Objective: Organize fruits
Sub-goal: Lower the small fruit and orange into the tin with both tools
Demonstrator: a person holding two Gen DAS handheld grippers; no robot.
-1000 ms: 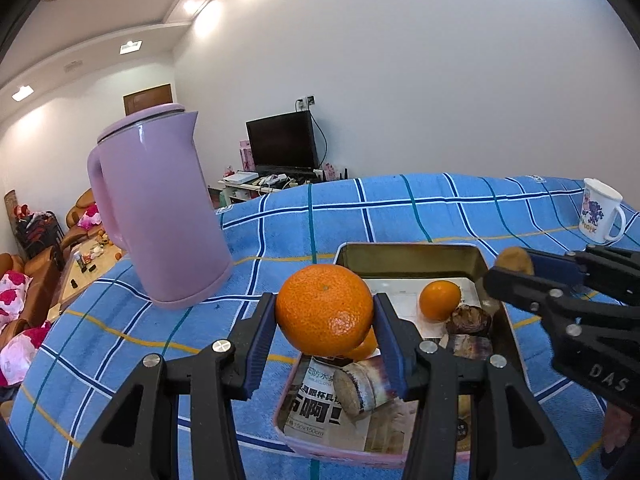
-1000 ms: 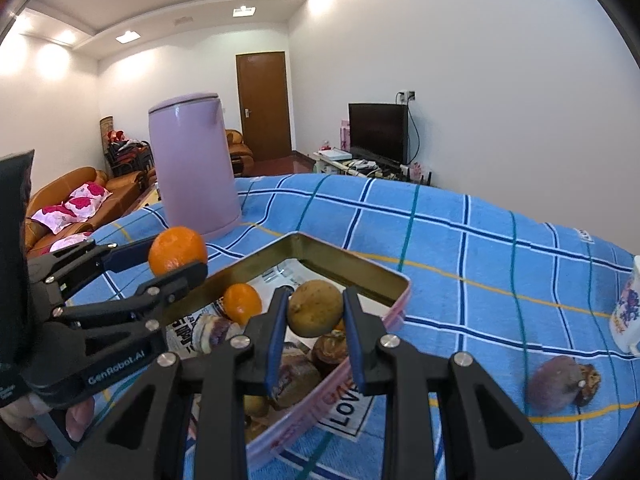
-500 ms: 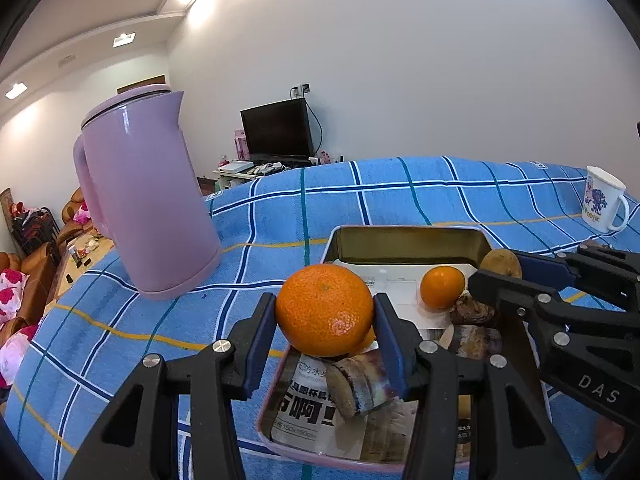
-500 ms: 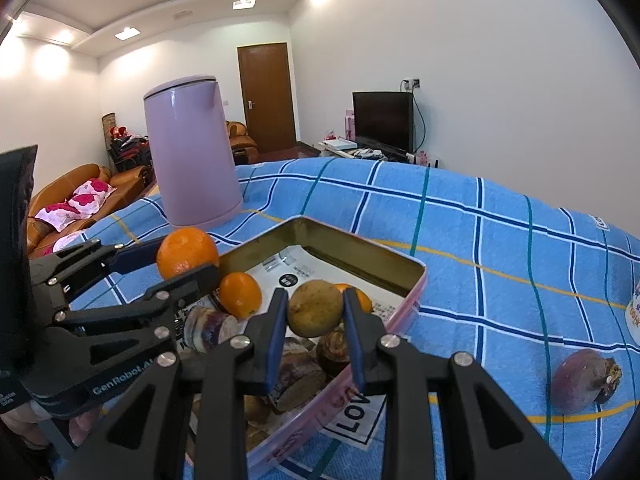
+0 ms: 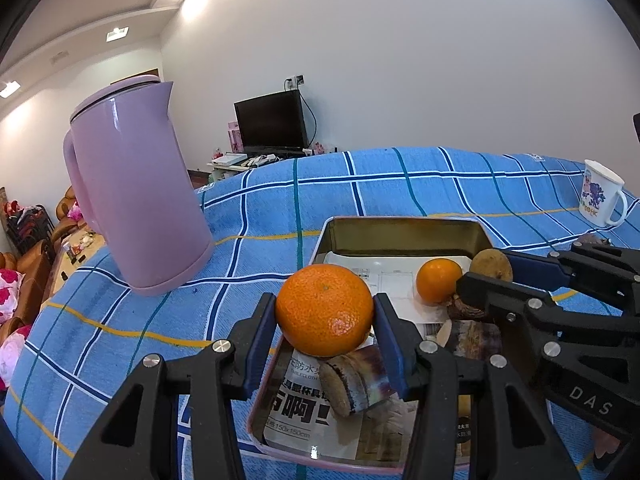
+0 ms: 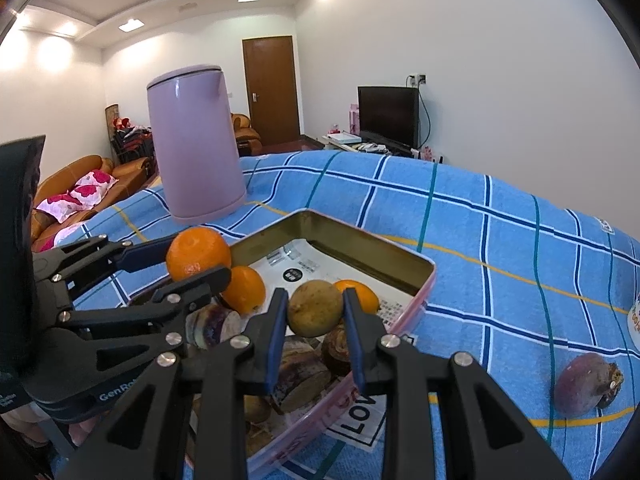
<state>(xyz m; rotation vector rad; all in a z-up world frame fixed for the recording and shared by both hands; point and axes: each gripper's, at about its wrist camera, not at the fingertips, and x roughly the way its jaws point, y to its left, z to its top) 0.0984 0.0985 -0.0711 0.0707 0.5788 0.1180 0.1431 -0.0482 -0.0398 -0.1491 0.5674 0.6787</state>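
My left gripper [image 5: 325, 316] is shut on a large orange [image 5: 324, 315] and holds it over the near left corner of a pink metal tin [image 5: 404, 228]. My right gripper [image 6: 315, 309] is shut on a brownish-yellow round fruit [image 6: 315, 308] above the same tin [image 6: 424, 276]. The tin holds small oranges [image 5: 438, 281], purple-brown cut pieces [image 5: 352, 380] and printed paper. The left gripper with its orange [image 6: 198, 254] shows at left in the right wrist view. The right gripper with its fruit [image 5: 491, 264] shows at right in the left wrist view.
A lilac kettle [image 5: 132, 184] stands on the blue checked cloth [image 5: 384, 184] left of the tin. A white mug [image 5: 600, 196] stands at the far right. A purple fruit [image 6: 588, 384] lies on the cloth right of the tin.
Both grippers have come lower and closer to the tin, each still holding its fruit. The kettle and tin look larger and nearer.
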